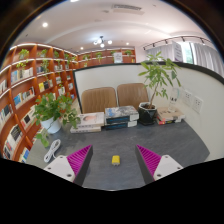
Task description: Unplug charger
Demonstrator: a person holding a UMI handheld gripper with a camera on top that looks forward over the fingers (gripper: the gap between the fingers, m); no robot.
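My gripper (114, 160) is open, its two magenta pads (80, 158) wide apart above a grey table (110, 140). A small yellow block (115, 159) lies on the table between the fingers, with a wide gap at either side. No charger, cable or socket can be made out with certainty; white plates on the wall (194, 101) to the right may be outlets.
At the table's far edge stand a leafy plant in a white pot (52, 118), stacked books and boxes (120, 116) and a taller potted plant (150, 100). Two brown chairs (115, 97) sit behind. Bookshelves (30, 85) line the left wall.
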